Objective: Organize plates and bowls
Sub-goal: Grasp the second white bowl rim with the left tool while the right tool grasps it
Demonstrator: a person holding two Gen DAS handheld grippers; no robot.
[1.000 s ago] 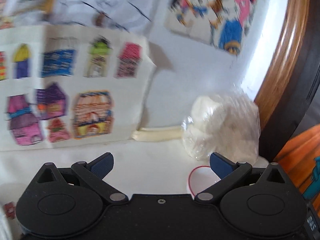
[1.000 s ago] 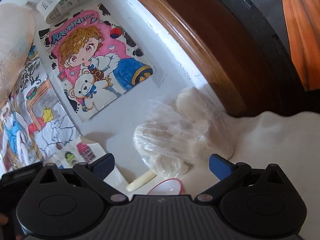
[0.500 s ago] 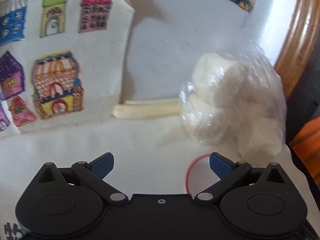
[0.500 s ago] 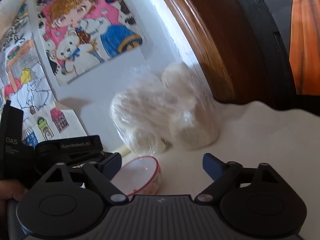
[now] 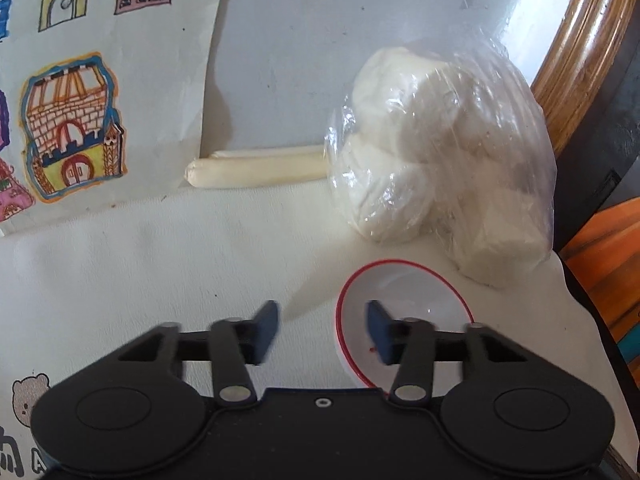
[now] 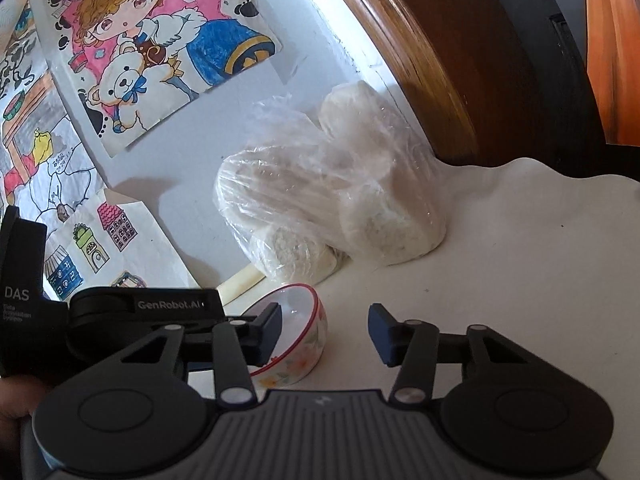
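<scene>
Both hand-held grippers' jaws narrowed since earlier yet gaping, left hand-held gripper (image 5: 322, 332) straddling the red-rimmed bowl (image 5: 404, 312) rim, right hand-held gripper (image 6: 324, 334) empty, "GenRobot.AI" and "DAS" at 9 o'clock, bagged dough (image 6: 336, 196) at 12 on table (image 6: 520, 240).

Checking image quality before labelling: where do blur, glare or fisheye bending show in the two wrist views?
Left wrist view: the left claw looks slightly motion-smeared, window glare washes the wall at upper right, and the wooden frame bows. Right wrist view: sharper; the bowl is crisp, the bag of buns sits in dimmer backlight, and the corners vignette dark.
</scene>
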